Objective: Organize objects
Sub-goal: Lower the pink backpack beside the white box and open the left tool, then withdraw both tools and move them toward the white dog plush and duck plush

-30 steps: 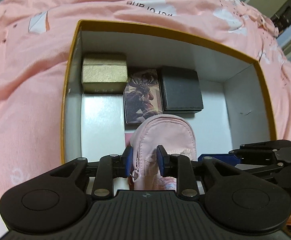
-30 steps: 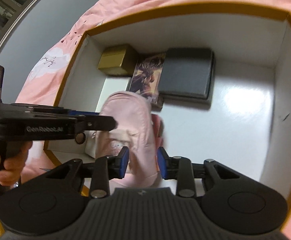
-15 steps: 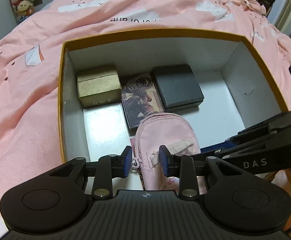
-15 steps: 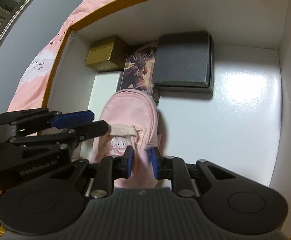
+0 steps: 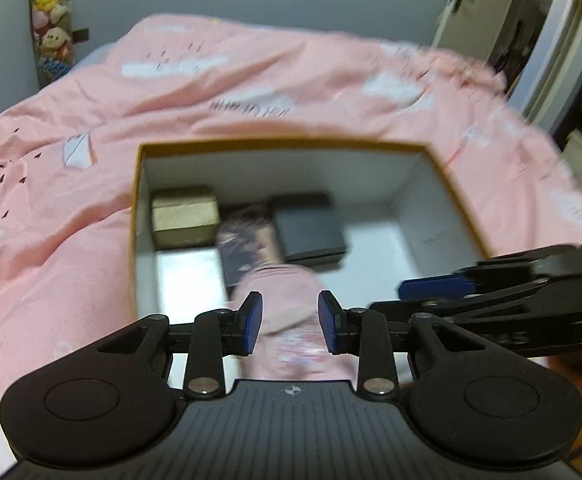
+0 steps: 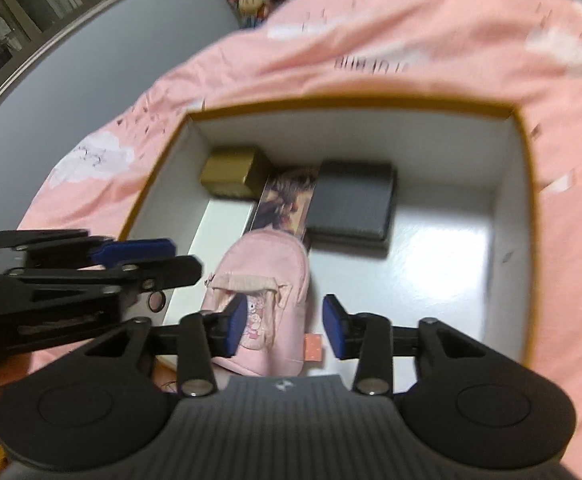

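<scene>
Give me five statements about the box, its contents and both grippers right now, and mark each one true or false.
1. The pink mini backpack lies inside the open box. True.
2. The right gripper is clamped on the backpack. False: its jaws stand open, with nothing gripped between them.
3. The gold box sits in the box's far left corner. True.
4. The black box rests on the pink bedspread outside the box. False: it lies inside, beside the illustrated card box.
5. The left gripper is open. True.
</scene>
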`<state>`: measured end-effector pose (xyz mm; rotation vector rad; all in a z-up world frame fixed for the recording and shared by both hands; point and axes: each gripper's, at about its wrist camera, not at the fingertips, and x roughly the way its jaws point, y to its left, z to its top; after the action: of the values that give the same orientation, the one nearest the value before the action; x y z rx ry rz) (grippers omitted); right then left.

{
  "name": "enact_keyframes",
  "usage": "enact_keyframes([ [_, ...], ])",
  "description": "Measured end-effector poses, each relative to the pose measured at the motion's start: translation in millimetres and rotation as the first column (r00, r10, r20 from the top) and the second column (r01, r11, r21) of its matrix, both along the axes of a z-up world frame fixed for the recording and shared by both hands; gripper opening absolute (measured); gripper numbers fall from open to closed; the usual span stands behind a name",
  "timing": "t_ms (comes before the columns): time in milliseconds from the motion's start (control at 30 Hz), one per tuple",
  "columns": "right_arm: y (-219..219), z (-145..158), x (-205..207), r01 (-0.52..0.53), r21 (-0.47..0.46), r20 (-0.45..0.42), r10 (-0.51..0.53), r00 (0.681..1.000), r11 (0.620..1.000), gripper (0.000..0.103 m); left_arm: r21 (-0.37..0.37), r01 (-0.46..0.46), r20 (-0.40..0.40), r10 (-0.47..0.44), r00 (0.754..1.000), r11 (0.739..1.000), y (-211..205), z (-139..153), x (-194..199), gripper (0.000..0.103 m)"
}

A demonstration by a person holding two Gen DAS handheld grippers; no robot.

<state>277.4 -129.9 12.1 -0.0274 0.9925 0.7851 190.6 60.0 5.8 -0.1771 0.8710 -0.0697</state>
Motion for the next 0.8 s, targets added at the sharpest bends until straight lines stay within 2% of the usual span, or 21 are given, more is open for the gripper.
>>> enact_keyframes([
  [133,-22,18,-31,0.042,0.016,0.118,-0.043,0.992,0.999,0.045,-0.070,0.005,0.075,0.000,0.997,0.998,-12,14,-32,0.037],
  [200,-34,22,-46,0.070,0.022,0.167,-0.073,0.983,0.997,0.051,-0.114,-0.020,0.063,0.028,0.998,0.993,-17,12,-44,0.037],
  [300,-49,23,-67,0.114,0.008,0.206,-0.113,0.972,0.993,0.052,-0.191,-0.053,0.017,0.058,0.998,0.980,-22,1,-57,0.038],
  [400,-65,16,-81,0.163,-0.005,0.197,-0.159,0.968,0.987,0.052,-0.228,-0.080,-0.050,0.070,0.996,0.970,-27,-15,-62,0.041],
  [467,-72,9,-90,0.193,-0.035,0.199,-0.182,0.963,0.981,0.052,-0.252,-0.099,-0.096,0.077,0.992,0.963,-29,-26,-63,0.053],
  [567,-81,-6,-101,0.231,-0.107,0.204,-0.206,0.957,0.967,0.052,-0.271,-0.123,-0.165,0.079,0.983,0.955,-33,-40,-59,0.065],
  [667,-86,-19,-109,0.241,-0.152,0.181,-0.212,0.960,0.959,0.052,-0.266,-0.147,-0.241,0.082,0.967,0.953,-37,-55,-56,0.066],
  [800,-86,-29,-120,0.208,-0.154,0.134,-0.189,0.973,0.966,0.059,-0.271,-0.178,-0.310,0.089,0.947,0.946,-33,-65,-61,0.069],
])
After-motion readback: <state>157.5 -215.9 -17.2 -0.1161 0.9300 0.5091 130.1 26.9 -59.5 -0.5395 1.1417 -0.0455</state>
